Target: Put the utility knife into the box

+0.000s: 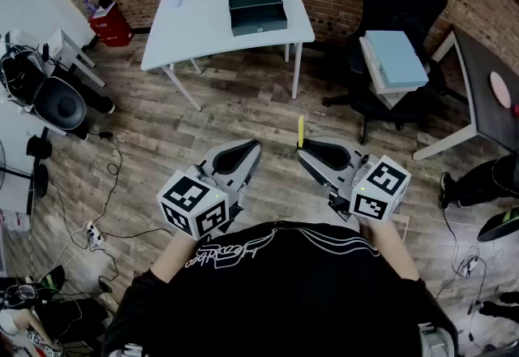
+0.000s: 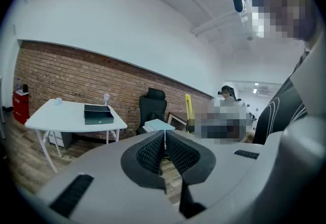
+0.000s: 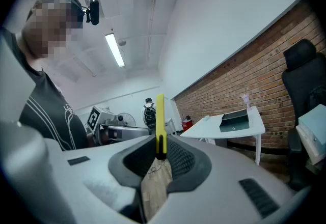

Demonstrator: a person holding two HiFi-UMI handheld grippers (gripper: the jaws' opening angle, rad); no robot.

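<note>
A dark green open box (image 1: 258, 10) sits on the white table (image 1: 203, 27) by the brick wall, well ahead of me. My right gripper (image 1: 303, 149) is shut on a yellow utility knife (image 1: 301, 131), which sticks out beyond its tips. In the right gripper view the knife (image 3: 160, 121) stands upright between the pads, with the box (image 3: 234, 120) far off to the right. My left gripper (image 1: 253, 146) is beside it, shut with nothing in it. In the left gripper view its pads (image 2: 164, 141) meet, and the box (image 2: 98, 114) and knife (image 2: 188, 108) show beyond.
A black office chair (image 1: 397, 15) with a light blue box (image 1: 395, 59) on it stands right of the table. A dark desk (image 1: 486, 88) is at the far right. A red container (image 1: 111, 23), equipment and cables (image 1: 97, 209) lie at the left on the wooden floor.
</note>
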